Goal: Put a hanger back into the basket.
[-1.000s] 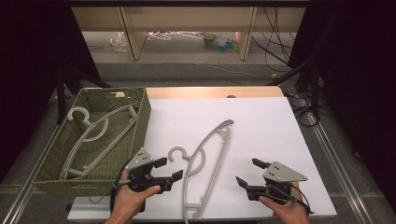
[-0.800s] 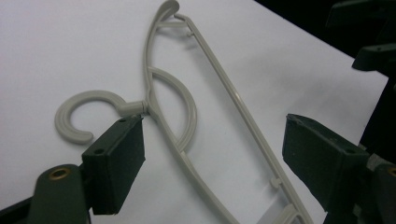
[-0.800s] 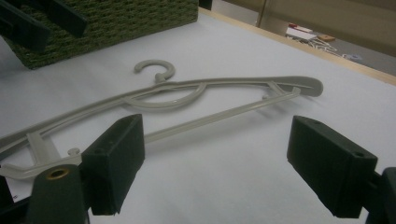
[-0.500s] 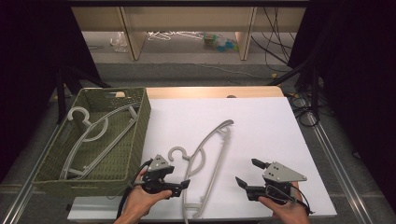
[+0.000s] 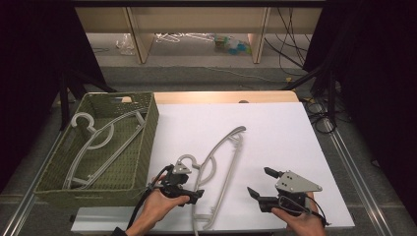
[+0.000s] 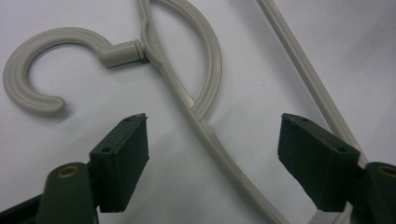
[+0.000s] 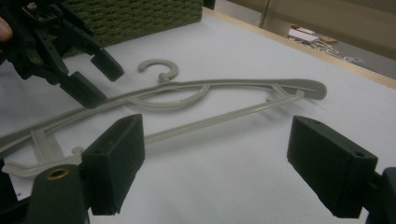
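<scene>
Over the white table sheet [image 5: 275, 132], near its front edge, my left gripper [image 5: 189, 192] has come down and across from beside the green wicker basket [image 5: 147, 132]. Its spread jaws have just been closing a little astride the grey plastic hanger's [image 5: 221, 162] shoulder arm just below the hook [image 6: 37, 70], not yet pinching it. That looks to me like the start of a grasp to lift it toward the basket, where another hanger [image 5: 98, 142] already lies, while my right gripper [image 5: 263, 184] waits wide open and empty beside the hanger, in the same spot as before.

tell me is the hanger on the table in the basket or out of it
Out. The grey hanger lies flat on the white table, right of the green basket.
</scene>
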The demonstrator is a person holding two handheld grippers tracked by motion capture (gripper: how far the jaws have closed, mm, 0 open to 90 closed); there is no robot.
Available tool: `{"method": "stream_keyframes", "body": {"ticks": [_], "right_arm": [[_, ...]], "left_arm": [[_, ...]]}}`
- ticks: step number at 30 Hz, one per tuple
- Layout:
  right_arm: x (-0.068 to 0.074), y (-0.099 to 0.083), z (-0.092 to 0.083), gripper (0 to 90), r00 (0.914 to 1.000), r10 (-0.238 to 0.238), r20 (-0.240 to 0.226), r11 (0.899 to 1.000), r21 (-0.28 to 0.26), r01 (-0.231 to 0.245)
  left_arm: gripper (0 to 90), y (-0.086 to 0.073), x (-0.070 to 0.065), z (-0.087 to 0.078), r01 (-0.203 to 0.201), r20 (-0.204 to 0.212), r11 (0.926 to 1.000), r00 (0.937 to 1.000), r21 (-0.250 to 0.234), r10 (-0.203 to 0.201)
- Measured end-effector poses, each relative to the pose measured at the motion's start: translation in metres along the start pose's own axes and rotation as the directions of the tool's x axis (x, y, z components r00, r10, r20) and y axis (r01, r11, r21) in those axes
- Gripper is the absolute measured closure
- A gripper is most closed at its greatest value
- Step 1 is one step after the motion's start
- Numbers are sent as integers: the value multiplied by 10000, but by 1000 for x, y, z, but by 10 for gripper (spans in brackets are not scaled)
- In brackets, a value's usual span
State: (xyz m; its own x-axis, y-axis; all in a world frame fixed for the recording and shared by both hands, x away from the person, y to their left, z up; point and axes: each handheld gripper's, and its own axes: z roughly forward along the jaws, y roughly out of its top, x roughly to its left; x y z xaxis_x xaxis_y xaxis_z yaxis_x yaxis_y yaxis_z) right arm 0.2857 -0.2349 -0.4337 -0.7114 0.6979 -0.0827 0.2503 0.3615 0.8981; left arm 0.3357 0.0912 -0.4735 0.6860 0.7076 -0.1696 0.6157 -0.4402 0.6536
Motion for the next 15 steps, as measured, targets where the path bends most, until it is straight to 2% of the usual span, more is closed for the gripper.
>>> {"method": "stream_keyframes", "body": {"ticks": [1,2,3,5,6,7,8,9,10,11,12,13,15], "right_arm": [[0,0,0,200,10000,-73,22,10000,-17,73],[0,1,1,200,10000,-70,11,10000,-5,70],[0,1,1,199,10000,-24,-87,9999,158,26],[0,0,1,200,10000,-43,-70,9999,156,44],[-1,0,0,200,9999,-136,-16,9999,100,136],[-1,0,0,200,10000,-70,-25,9999,121,70],[-1,0,0,200,10000,-92,-13,9999,100,92],[-1,0,0,200,10000,-78,-8,9999,99,78],[0,0,1,200,9999,-119,-18,9999,33,119],[0,0,0,200,9999,-121,-36,9999,87,121],[1,0,0,200,9999,-38,-121,9998,174,40],[0,0,1,200,9999,-144,-42,9999,52,145],[0,0,1,200,9999,-132,-55,9999,49,132]], "left_arm": [[277,1,0,1,-205,-112,9996,9997,190,207],[281,1,0,1,-205,-112,9996,9997,190,207],[281,2,0,4,-385,-165,9982,9991,465,393],[287,4,-1,7,-338,-84,9970,9994,689,344],[286,6,-1,8,-462,-148,9952,9988,861,476],[312,7,-3,10,-412,-205,9955,9989,855,431],[330,9,-4,11,-580,-282,9930,9977,1033,612],[331,11,-4,11,-832,-247,9866,9959,1406,875],[334,11,-6,13,-715,-313,9881,9966,1363,764],[350,13,-6,14,-919,-176,9803,9952,1747,964],[376,14,-7,16,-1068,-251,9752,9932,1937,1138],[388,15,-8,17,-1083,-305,9749,9927,1945,1164],[463,17,-7,16,-1468,-472,9663,9860,2116,1601]]}}
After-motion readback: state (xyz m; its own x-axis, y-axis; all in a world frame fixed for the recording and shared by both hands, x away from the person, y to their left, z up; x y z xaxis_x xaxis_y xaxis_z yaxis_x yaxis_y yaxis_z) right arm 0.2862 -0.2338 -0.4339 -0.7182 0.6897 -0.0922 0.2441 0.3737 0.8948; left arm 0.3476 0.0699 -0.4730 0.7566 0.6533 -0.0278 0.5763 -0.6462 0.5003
